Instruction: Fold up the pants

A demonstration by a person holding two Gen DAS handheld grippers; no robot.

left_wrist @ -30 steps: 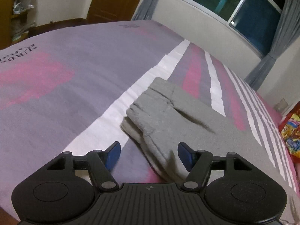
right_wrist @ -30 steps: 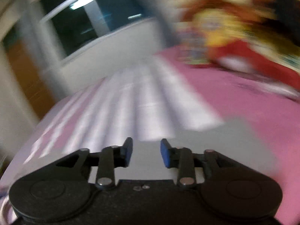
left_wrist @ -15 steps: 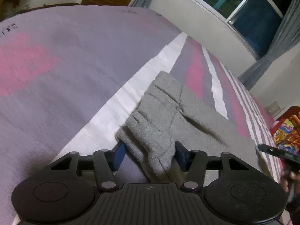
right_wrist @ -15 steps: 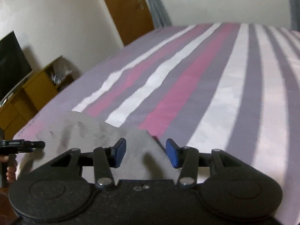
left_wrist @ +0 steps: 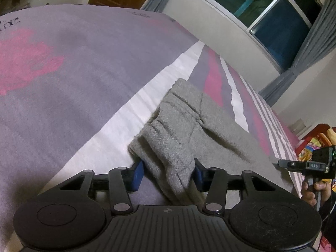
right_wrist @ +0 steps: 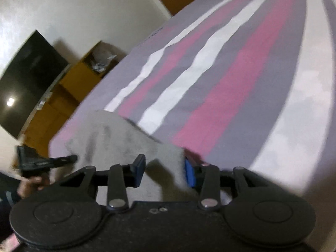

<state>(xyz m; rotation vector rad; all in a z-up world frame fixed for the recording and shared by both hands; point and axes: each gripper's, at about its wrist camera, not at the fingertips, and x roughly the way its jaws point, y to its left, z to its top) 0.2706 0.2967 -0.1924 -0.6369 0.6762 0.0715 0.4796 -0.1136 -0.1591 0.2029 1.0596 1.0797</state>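
Observation:
Grey sweatpants (left_wrist: 189, 126) lie folded lengthwise on the striped bed cover (left_wrist: 73, 84). My left gripper (left_wrist: 168, 174) straddles the bunched near end of the pants. Its jaws are closing, and the cloth fills most of the gap between the blue pads. In the right wrist view, my right gripper (right_wrist: 163, 171) straddles a grey corner of the pants (right_wrist: 117, 134). Its jaws are closing too, with the cloth against the right pad. Each gripper shows in the other's view: the right gripper (left_wrist: 281, 162) at the far edge, the left gripper (right_wrist: 63, 159) low on the left.
The pink, white and purple bed cover (right_wrist: 231, 84) stretches far beyond the pants. A dark window (left_wrist: 262, 14) with grey curtains stands behind the bed. A black screen (right_wrist: 27, 77) and a wooden cabinet (right_wrist: 79, 77) stand off the bed's side. Colourful bedding (left_wrist: 315, 142) lies at the right.
My left gripper sank onto the near end of the pants and its jaws narrowed around the cloth. My right gripper swung across the bed to the pants' other end.

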